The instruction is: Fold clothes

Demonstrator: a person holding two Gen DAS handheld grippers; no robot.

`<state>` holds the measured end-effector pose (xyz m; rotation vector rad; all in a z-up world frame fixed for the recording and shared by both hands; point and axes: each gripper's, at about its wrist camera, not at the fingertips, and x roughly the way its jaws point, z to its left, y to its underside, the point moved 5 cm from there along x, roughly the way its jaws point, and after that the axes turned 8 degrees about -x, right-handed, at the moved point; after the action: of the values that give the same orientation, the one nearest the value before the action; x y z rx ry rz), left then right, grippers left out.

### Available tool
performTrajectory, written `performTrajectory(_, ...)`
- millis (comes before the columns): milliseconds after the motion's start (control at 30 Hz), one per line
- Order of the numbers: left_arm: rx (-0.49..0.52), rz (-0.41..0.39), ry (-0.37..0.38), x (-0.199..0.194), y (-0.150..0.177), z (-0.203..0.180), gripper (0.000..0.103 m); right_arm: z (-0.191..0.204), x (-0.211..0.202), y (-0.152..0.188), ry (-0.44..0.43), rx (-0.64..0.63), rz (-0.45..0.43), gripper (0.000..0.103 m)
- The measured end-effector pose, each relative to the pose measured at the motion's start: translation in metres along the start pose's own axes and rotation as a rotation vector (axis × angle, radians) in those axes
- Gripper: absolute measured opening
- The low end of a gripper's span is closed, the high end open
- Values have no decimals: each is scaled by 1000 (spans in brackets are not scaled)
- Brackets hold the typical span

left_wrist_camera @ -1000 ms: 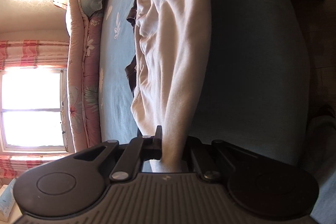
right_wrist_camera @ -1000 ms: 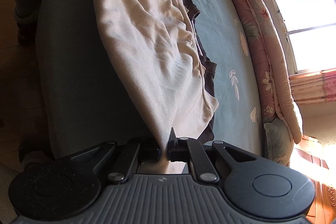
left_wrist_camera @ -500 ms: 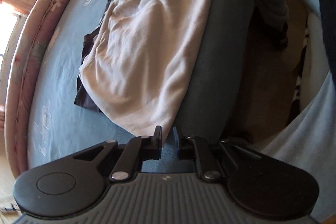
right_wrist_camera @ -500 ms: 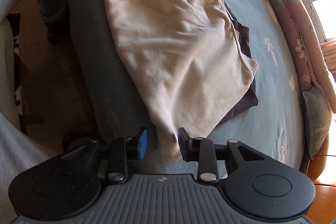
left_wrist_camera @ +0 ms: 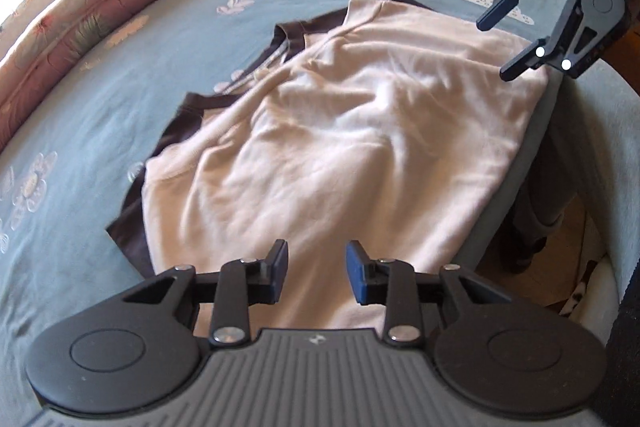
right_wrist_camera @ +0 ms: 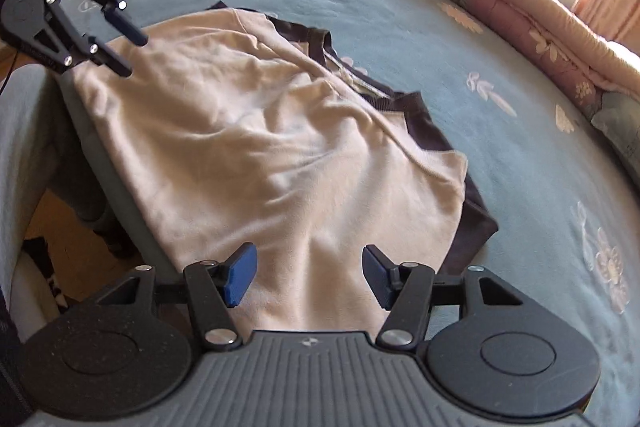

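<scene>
A cream T-shirt (left_wrist_camera: 340,147) (right_wrist_camera: 260,147) lies spread and wrinkled on the blue bed, its hem hanging over the near edge. A dark brown garment (left_wrist_camera: 188,123) (right_wrist_camera: 432,131) peeks out from under it. My left gripper (left_wrist_camera: 316,273) hovers open over one hem corner, nothing between its blue pads. My right gripper (right_wrist_camera: 308,277) hovers open over the other hem corner, also empty. Each gripper shows in the other's view: the right gripper (left_wrist_camera: 496,47) at the top right, the left gripper (right_wrist_camera: 132,53) at the top left, both with jaws apart.
The blue flower-print bed sheet (left_wrist_camera: 80,155) (right_wrist_camera: 520,163) spreads beyond the clothes. A rolled pink quilt (left_wrist_camera: 80,11) (right_wrist_camera: 500,7) and a pillow (right_wrist_camera: 620,131) line the far side under a bright window. A person's grey-trousered leg (left_wrist_camera: 552,187) stands on the wood floor by the bed edge.
Both grippers let go of the cream T-shirt's hem corners and opened. They swung from sideways to level, and the shirt now lies on the bed.
</scene>
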<state>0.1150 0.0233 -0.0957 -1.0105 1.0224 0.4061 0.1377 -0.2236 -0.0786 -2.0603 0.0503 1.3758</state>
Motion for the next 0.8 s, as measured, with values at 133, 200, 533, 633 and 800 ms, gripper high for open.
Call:
performTrajectory(133,-98,43,16,12,37,19,43,-5,22,34,-41,92,51,65)
performTrajectory(200,-213,79,47,6,43,36,44,-18,14,40,-83,189,10,66)
performTrajectory(533,-435,-69,170,8,-38,77,46,-100,37,24,-84,497,-122,52)
performTrajectory(633,-473,-65,184,31,-48,78,46,-123,57,20,-73,560,-134,45)
performTrajectory(800,-537,-55,193,61,-46,83,46,-144,74,11,7,577,-148,7)
